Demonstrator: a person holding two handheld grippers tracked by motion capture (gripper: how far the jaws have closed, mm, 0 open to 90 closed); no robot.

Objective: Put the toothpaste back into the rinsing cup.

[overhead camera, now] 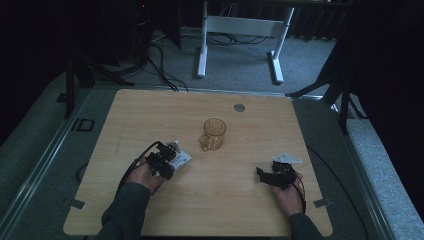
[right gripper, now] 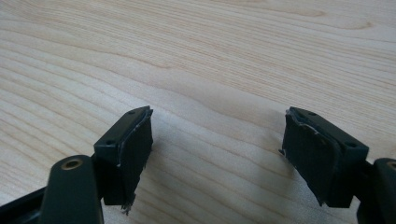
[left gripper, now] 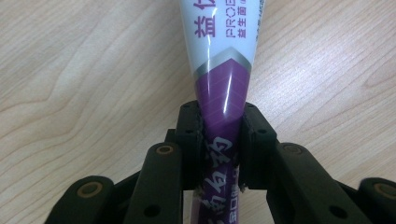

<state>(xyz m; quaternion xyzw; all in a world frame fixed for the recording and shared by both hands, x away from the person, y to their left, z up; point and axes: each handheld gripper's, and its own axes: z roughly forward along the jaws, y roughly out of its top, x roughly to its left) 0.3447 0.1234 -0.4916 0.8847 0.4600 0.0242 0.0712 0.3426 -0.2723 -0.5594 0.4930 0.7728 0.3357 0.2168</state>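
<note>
A purple and white toothpaste tube (left gripper: 223, 60) lies on the wooden table (overhead camera: 220, 200). My left gripper (left gripper: 220, 149) is shut on its purple flat end, both pads pressing the tube's sides. In the high view the left gripper (overhead camera: 167, 162) sits left of centre with the tube's white part (overhead camera: 181, 159) sticking out toward the right. A clear amber glass cup (overhead camera: 213, 134) stands upright near the table's middle, a short way beyond the tube. My right gripper (right gripper: 217, 149) hovers low over bare wood, jaws wide open with nothing between them; it shows at the right (overhead camera: 274, 175).
A small round grey cover (overhead camera: 239, 107) sits in the tabletop near the far edge. Beyond the table are a white desk frame (overhead camera: 240, 40), cables and dark tripod legs on grey carpet. Bare wood lies between the two grippers.
</note>
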